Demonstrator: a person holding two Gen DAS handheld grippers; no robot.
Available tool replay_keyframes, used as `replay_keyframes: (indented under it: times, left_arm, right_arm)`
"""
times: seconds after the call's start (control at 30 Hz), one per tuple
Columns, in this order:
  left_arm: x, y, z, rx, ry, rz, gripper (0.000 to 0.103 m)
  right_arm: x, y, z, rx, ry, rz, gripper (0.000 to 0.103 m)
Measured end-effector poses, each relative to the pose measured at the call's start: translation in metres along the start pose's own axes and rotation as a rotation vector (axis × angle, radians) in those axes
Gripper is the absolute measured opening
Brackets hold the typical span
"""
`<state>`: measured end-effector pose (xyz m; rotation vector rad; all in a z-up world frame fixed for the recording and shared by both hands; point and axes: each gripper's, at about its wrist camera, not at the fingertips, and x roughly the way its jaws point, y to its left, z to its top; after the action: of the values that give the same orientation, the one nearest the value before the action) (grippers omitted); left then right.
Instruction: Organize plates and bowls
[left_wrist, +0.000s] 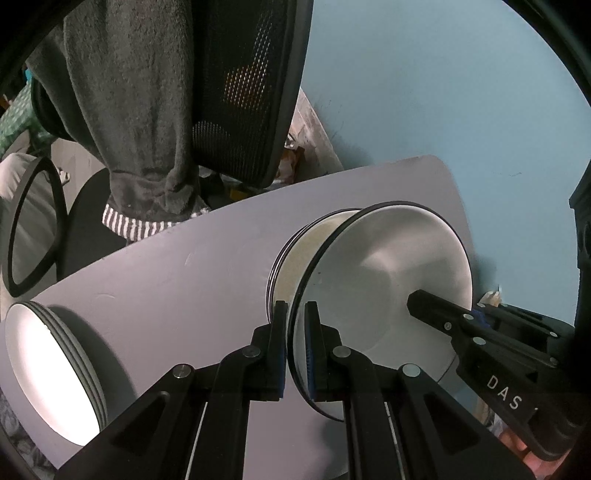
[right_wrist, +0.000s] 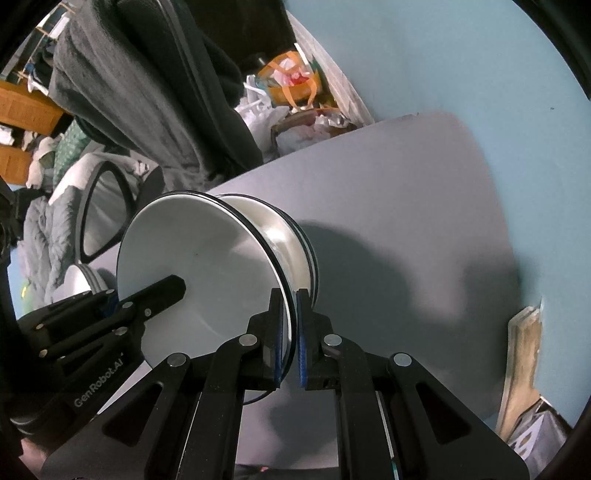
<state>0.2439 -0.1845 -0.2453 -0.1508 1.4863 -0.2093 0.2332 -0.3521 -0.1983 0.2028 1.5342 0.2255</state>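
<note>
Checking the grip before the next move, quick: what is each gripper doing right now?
Left gripper: closed on the rim of the white bowl.
Right gripper: closed on the opposite rim of the same white bowl.

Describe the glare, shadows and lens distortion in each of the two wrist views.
Left wrist view: glare blows out the plate stack at lower left; fisheye bends the table edge. Right wrist view: the held bowl and the right gripper cast soft dark shadows rightward across the table; black vignette rings both views.
</note>
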Motion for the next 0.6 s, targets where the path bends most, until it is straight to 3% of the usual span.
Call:
replay_keyframes:
  times: [0.4, 0.6]
  left_arm:
    - [0.006, -0.006, 0.013, 0.048, 0.057, -0.001, 0.008]
    - [0.006, -0.018, 0.016, 0.123, 0.094, 0.034, 0.014]
  right_arm:
    - [0.002, 0.002, 0.006, -0.009, 0.003, -0.001, 0.01]
    - [0.001, 0.003, 0.006, -0.009, 0.003, 0.002, 0.012]
